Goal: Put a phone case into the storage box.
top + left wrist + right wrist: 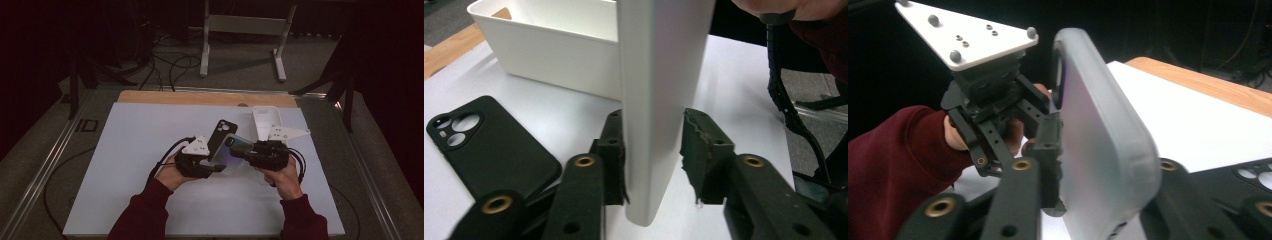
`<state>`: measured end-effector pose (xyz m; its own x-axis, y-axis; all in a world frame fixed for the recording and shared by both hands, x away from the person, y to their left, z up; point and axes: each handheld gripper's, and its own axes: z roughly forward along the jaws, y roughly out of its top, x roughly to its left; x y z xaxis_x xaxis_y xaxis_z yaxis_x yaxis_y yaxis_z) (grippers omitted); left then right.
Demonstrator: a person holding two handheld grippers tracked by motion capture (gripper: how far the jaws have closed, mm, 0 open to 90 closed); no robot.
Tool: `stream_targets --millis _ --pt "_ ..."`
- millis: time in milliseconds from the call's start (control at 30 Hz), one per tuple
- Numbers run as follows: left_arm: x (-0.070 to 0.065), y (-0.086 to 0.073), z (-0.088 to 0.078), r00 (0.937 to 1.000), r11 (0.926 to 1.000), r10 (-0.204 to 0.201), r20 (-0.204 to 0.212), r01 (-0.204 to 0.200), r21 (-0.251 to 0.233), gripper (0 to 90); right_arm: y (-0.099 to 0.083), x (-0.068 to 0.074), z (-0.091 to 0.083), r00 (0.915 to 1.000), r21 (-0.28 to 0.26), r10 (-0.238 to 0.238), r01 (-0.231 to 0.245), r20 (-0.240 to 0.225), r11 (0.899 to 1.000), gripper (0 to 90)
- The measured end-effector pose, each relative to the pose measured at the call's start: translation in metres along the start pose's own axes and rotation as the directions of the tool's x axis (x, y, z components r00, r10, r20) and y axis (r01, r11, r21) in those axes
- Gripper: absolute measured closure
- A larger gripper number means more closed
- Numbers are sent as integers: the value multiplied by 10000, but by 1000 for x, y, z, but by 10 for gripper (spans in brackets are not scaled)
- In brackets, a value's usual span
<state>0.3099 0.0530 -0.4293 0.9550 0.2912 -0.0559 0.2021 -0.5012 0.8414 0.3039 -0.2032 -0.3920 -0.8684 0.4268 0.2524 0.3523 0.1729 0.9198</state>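
Note:
A phone in a frosted pale case [231, 150] is held up between my two grippers over the middle of the white table. My left gripper [651, 155] has a pad on each side of the phone [659, 100], both at its edges, near its lower end. My right gripper [1103, 180] straddles the camera end of the phone [1103, 140]. Its near pad lies against the case edge, and its far pad is hidden behind the phone. In the high view the left gripper [220, 167] and right gripper [237, 152] point toward each other.
A black phone case [220, 136] lies flat on the table just behind the grippers, camera cut-outs up. A white open bin [263, 122] stands at the back right. A wooden strip [200, 97] edges the table's far side. A white frame stand is on the floor beyond.

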Motion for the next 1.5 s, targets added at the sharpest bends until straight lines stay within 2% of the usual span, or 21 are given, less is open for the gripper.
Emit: stream_targets --millis 100,200,233,300,433,467,667,967,1033,1067,1100,1200,1233,1267,1300,1433,1500 --pt "0 0 0 9999 9999 102 -34 -102 11 722 0 0 0 9998 72 -33 32 184 10000 602" --pt "-1 0 1 9998 9999 159 118 -158 -16 777 0 0 1 9995 109 -31 27 300 9999 491" --pt "-1 0 1 9998 9999 159 118 -158 -16 794 0 0 1 9995 109 -31 27 300 9999 491" --pt "-3 0 3 9997 9997 240 111 -240 -35 805 1 0 4 9993 76 35 -38 362 10000 388" --pt "-3 0 2 9997 9997 231 -103 -231 4 808 0 1 7 9948 372 -76 39 1013 9993 282" --pt "-1 0 0 9994 9998 199 -271 -200 -8 808 0 1 7 9934 380 -58 15 1149 9993 252" --pt "1 0 -5 9976 9999 1 -695 -12 -155 809 0 1 3 9859 164 183 -213 1665 9996 187" --pt "2 1 -5 9932 9998 -190 -1151 176 -127 808 1 2 0 9788 16 307 -317 2026 9995 166" --pt "2 1 -6 9895 9995 -289 -1415 270 -152 808 1 1 0 9760 -88 416 -407 2139 9991 161" --pt "2 1 -6 9895 9995 -289 -1415 270 -152 807 1 1 0 9760 -88 416 -407 2139 9991 161" --pt "3 0 -6 9855 9990 -419 -1643 389 -219 807 1 1 0 9745 -139 475 -455 2191 9989 158" --pt "5 -3 -7 9795 9980 -615 -1920 574 -272 808 2 1 0 9682 -426 717 -633 2398 9971 135" --pt "5 -5 -8 9756 9973 -713 -2077 663 -306 808 2 1 0 9669 -455 743 -651 2443 9968 134" --pt "5 -5 -8 9756 9973 -713 -2077 663 -306 808 2 1 0 9669 -455 743 -651 2443 9968 134" --pt "5 -5 -8 9739 9971 -744 -2143 692 -315 808 2 1 1 9632 -533 832 -719 2556 9960 132" --pt "6 -7 -8 9597 9942 -1038 -2613 926 -550 808 5 3 4 9583 -720 975 -809 2688 9941 128" --pt "5 -7 -7 9553 9932 -1113 -2737 975 -636 807 7 4 8 9552 -778 1063 -880 2763 9931 125"
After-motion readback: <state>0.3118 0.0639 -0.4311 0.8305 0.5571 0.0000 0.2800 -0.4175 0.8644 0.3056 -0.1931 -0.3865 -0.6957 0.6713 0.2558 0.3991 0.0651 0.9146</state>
